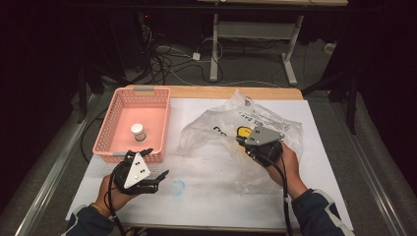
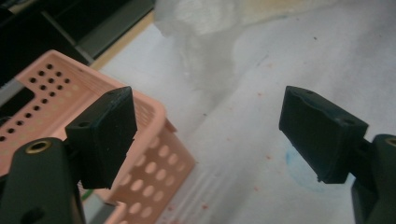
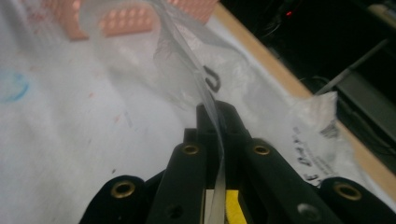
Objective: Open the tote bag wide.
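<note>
the right gripper (image 3: pixel 215 116) is pinching the clear plastic bag (image 1: pixel 236 123) – black print on it too blurred to read. the left gripper (image 2: pixel 210 135) is gaping wide at the pink basket's (image 1: pixel 118 105) five o'clock corner – holding nothing.

One basket (image 1: pixel 105 140), one bottle (image 1: pixel 137 131), one bag (image 1: pixel 216 125)

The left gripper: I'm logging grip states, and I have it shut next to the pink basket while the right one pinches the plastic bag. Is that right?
Not quite. The left gripper is open: the left gripper view shows its jaws wide apart with nothing between them, beside the pink basket. The rest stands: the right gripper is shut on the plastic bag.
</note>
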`<state>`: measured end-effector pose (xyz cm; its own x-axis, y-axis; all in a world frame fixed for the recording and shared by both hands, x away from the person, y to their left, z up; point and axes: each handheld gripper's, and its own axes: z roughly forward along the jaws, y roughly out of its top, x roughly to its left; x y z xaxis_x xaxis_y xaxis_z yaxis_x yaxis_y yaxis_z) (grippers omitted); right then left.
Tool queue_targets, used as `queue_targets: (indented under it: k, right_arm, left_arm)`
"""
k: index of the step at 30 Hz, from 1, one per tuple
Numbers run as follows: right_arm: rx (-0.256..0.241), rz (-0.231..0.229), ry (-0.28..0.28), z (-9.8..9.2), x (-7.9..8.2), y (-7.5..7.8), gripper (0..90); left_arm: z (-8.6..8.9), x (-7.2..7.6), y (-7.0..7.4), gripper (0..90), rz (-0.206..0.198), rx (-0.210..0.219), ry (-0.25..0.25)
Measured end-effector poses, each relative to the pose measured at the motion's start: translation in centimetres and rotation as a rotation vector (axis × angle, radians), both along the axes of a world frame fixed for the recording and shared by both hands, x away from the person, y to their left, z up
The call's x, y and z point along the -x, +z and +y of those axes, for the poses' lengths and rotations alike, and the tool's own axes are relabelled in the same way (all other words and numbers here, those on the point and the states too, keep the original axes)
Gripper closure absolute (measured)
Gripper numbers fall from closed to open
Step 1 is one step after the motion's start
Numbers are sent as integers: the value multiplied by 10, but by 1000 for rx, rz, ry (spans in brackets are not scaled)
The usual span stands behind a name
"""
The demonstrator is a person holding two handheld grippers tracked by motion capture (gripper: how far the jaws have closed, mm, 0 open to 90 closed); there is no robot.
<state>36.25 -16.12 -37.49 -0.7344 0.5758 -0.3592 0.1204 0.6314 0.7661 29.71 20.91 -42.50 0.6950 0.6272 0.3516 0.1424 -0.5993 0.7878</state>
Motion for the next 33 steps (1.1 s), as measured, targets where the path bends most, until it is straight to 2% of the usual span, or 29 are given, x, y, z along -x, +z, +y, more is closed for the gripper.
queue_targets:
  k: [1,2,3,6,10,13,18,22,24,25,27,28,30,32,33]
  right_arm:
    - [-9,-14,-8,-1,0,5,900]
    - [-16,-78,-40,-3,2,15,900]
    - [-16,-78,-40,-3,2,15,900]
    - [-29,-162,-70,-5,5,32,900]
    - [-71,-221,-88,-7,11,46,900]
    - [-69,-201,-66,-3,13,42,900]
    - [-58,-145,-39,1,11,30,900]
    - [-78,-118,-11,1,13,31,900]
    - [-91,-106,0,1,13,32,900]
    - [-93,-105,4,1,13,32,900]
    - [-92,-101,16,1,14,32,900]
    - [-90,-99,18,1,15,31,900]
    - [-95,-98,24,0,15,31,900]
    - [-96,-97,25,0,14,31,900]
    - [-98,-98,23,0,14,31,900]
  left_arm:
    - [2,-1,5,183,-11,15,7]
    - [3,-1,7,184,-19,22,15]
    - [5,-1,11,184,-26,33,26]
    - [12,-4,17,184,-35,61,54]
    - [21,-9,22,190,-28,70,93]
    - [27,-14,27,190,-20,74,122]
    - [35,-32,35,190,4,72,158]
    - [38,-56,43,190,37,37,170]
    - [39,-70,44,190,66,17,180]
    - [39,-81,43,190,95,-18,197]
    - [40,-101,40,190,126,-77,225]
    - [42,-111,37,190,174,-83,240]
    - [47,-130,31,190,237,-93,268]
    - [52,-146,22,190,316,-114,306]
    - [54,-152,18,189,339,-126,324]
